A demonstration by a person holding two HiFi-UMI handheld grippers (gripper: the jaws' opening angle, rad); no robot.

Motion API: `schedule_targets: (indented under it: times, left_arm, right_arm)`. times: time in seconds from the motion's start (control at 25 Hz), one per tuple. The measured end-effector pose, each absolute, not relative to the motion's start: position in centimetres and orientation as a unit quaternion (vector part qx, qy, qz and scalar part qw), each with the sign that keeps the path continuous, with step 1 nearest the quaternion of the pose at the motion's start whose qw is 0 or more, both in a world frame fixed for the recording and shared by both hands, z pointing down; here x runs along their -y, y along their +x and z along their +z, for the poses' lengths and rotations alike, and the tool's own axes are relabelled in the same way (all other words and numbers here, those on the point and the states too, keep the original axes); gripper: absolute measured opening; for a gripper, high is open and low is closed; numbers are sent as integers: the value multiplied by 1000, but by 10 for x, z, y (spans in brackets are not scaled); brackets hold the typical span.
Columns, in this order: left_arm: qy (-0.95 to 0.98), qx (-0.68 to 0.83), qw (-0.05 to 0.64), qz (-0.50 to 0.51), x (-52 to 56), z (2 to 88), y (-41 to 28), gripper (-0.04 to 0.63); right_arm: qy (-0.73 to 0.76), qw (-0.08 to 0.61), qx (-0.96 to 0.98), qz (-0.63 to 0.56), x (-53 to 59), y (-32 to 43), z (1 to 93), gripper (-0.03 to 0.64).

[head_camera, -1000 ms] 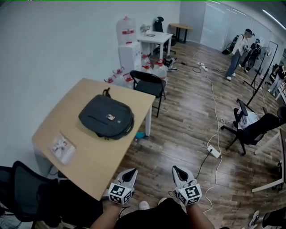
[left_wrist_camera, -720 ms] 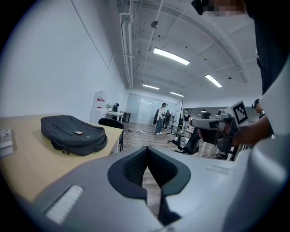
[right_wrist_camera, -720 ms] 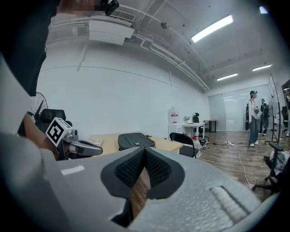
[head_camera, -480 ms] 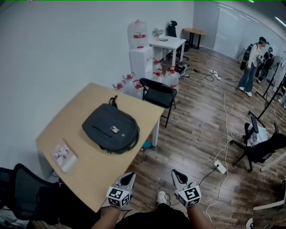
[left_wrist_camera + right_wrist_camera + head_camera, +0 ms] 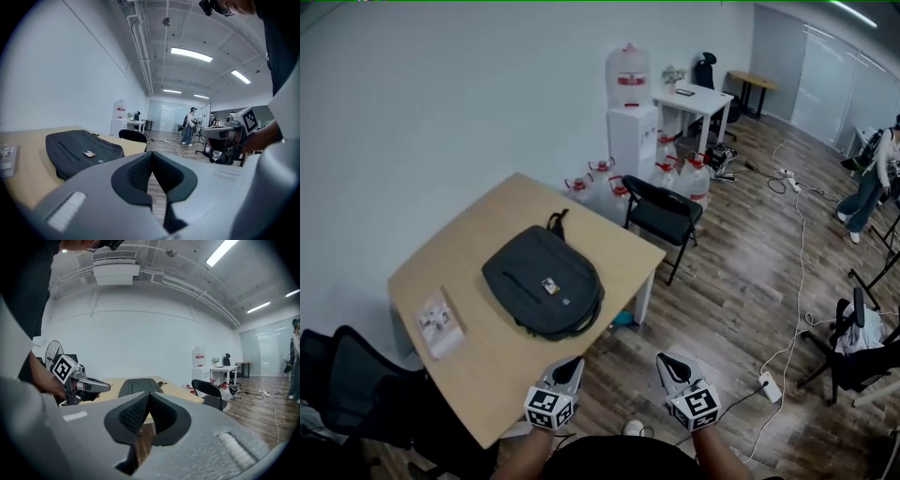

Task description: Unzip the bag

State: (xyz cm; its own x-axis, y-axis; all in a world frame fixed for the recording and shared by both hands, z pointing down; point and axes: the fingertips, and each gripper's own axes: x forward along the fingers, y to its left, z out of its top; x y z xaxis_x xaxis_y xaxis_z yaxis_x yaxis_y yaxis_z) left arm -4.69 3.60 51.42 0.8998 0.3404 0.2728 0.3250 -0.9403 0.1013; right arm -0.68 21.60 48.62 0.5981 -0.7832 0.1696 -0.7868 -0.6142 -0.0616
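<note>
A dark grey backpack (image 5: 546, 281) lies flat on the light wooden table (image 5: 492, 211), its carry handle toward the wall. Both grippers hang low in the head view, short of the table's near corner and apart from the bag. My left gripper (image 5: 573, 362) has its jaws together with nothing between them, and so does my right gripper (image 5: 665, 360). In the left gripper view the backpack (image 5: 77, 147) sits ahead to the left of the shut left gripper (image 5: 151, 156). The right gripper view shows the backpack (image 5: 139, 386) past the shut right gripper (image 5: 149, 396), with the left gripper (image 5: 89, 385) at the left.
A small printed packet (image 5: 441, 323) lies on the table's left part. A black folding chair (image 5: 662, 212) stands at the far corner, with water jugs (image 5: 598, 184) and a dispenser (image 5: 630, 122) behind. A black office chair (image 5: 356, 394) is at lower left; cables and a power strip (image 5: 769, 385) cross the floor.
The table and backpack have shifted right and come nearer in the head view as the person walks toward them. Both grippers stay shut and side by side.
</note>
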Motion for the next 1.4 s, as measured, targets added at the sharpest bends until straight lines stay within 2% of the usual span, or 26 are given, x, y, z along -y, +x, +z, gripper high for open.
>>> schedule_targets:
  times: [0.68, 1.08, 1.4]
  left_arm:
    - [983, -26, 60, 172, 61, 542, -37, 20]
    - [981, 36, 74, 176, 139, 561, 0, 20]
    - [975, 56, 65, 203, 166, 588, 2, 20]
  right_arm:
    - [800, 28, 589, 112, -90, 46, 507, 3]
    - [749, 66, 650, 110, 9, 93, 509, 3]
    - [701, 102, 695, 122, 63, 98, 527, 3]
